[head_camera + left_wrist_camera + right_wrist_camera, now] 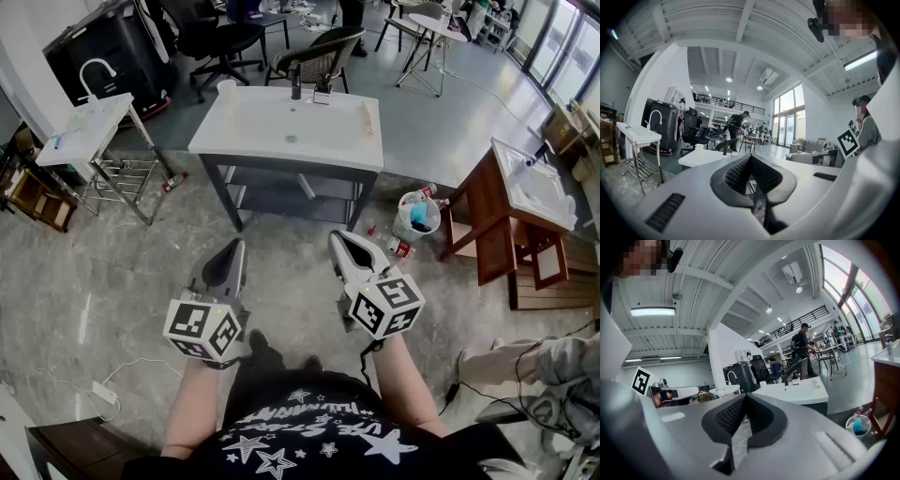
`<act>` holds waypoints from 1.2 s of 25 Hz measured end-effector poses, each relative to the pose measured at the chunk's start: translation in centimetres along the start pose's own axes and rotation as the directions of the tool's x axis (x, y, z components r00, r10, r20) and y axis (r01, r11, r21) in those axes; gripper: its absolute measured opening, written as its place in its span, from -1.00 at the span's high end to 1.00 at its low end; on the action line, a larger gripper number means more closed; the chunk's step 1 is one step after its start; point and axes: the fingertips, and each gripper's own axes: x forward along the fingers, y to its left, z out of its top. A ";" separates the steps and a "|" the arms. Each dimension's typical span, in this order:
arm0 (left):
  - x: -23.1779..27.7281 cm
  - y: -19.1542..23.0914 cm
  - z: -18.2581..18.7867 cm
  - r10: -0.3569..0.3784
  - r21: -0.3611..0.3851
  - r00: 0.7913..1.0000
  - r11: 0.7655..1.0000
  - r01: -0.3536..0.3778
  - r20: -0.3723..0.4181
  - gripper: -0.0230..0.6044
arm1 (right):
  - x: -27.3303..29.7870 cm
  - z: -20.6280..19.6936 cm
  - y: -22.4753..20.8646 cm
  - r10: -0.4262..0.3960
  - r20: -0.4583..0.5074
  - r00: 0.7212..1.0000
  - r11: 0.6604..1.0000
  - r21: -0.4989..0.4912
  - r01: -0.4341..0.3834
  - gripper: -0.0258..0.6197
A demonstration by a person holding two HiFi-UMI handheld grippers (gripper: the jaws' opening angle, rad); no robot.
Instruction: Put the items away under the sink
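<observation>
You stand facing the sink, both grippers closed and empty.
Your left gripper (234, 247): jaws pressed together, nothing held. The white rectangular sink on a dark metal frame (281, 156) is ahead. Your right gripper (339, 240): jaws fully together, nothing held. The small red-capped bottles (399, 247) lie on the floor beside a white bucket (404, 225), right of the sink.

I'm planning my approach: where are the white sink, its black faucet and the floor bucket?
white sink (262, 122), head view, bare basin surface.
black faucet (296, 84), head view, upright body.
bucket (401, 223), head view, left white wall.
</observation>
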 end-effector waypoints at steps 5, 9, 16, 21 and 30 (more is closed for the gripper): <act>0.3 -0.6 -0.1 -0.006 0.007 1.000 1.000 0.006 -0.009 0.90 | -0.3 -0.7 -1.0 -0.022 -0.026 0.999 1.000 -0.015 0.021 0.92; 0.7 -1.0 -0.3 -0.006 0.006 1.000 1.000 0.007 -0.015 0.90 | -0.3 -0.9 -1.5 -0.018 -0.033 0.999 1.000 -0.014 0.018 0.92; 0.3 -1.3 -1.0 0.016 -0.016 1.000 1.000 -0.016 -0.019 0.90 | -0.6 -1.3 -2.4 -0.031 -0.023 0.999 0.999 0.029 0.032 0.92; -0.8 -0.8 -0.9 0.046 -0.030 0.999 0.998 -0.047 -0.005 0.90 | -0.9 -1.6 -2.4 -0.020 -0.001 1.000 0.996 0.084 0.020 0.91; 1.7 2.7 -0.9 0.020 -0.045 1.000 0.999 -0.020 0.002 0.90 | 2.5 -2.0 -2.2 -0.058 -0.072 0.996 0.997 -0.053 0.054 0.91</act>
